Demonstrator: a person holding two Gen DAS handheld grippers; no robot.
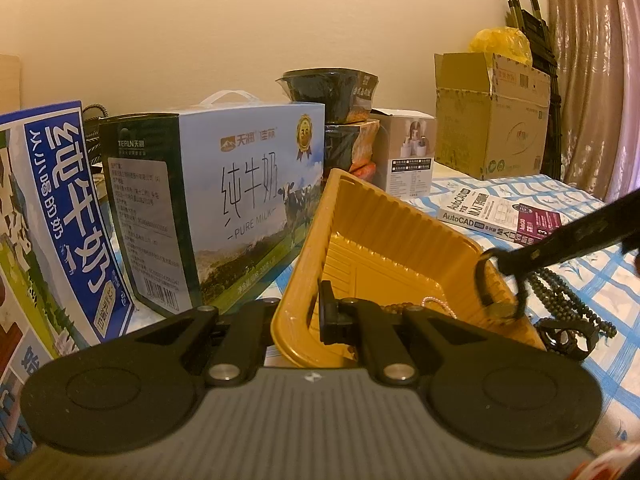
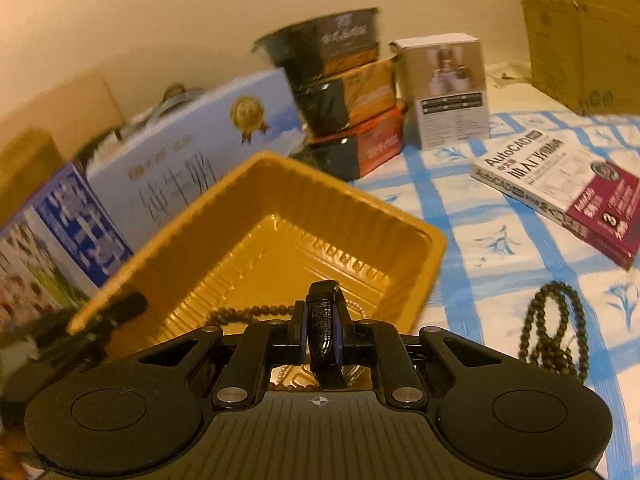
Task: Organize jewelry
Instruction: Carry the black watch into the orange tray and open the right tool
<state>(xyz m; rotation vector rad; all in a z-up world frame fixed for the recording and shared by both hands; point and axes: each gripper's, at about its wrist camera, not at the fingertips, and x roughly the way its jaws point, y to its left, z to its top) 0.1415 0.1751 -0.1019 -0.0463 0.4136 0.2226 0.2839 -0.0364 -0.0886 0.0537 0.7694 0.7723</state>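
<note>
Step in hand: loading the tray (image 2: 132,248) with jewelry. Left gripper (image 1: 326,312) has its jaws pressed together on the tray's near wall, pinning it tilted on the cloth (image 2: 480,240). Right gripper (image 2: 322,328) pinches a black strap (image 2: 324,320), looks like a watch band, and hangs over the tray's near edge. In the left view the strap's loop (image 1: 486,280) dangles at the tray's right wall. 1 brown bead string (image 2: 248,314) and a thin chain (image 1: 434,302) already lie inside.

Next, my read: bring the strap over the tray floor, lower, spread the jaws. Dark beads (image 2: 556,332) lie on the cloth right of the tray, not yet collected.
</note>
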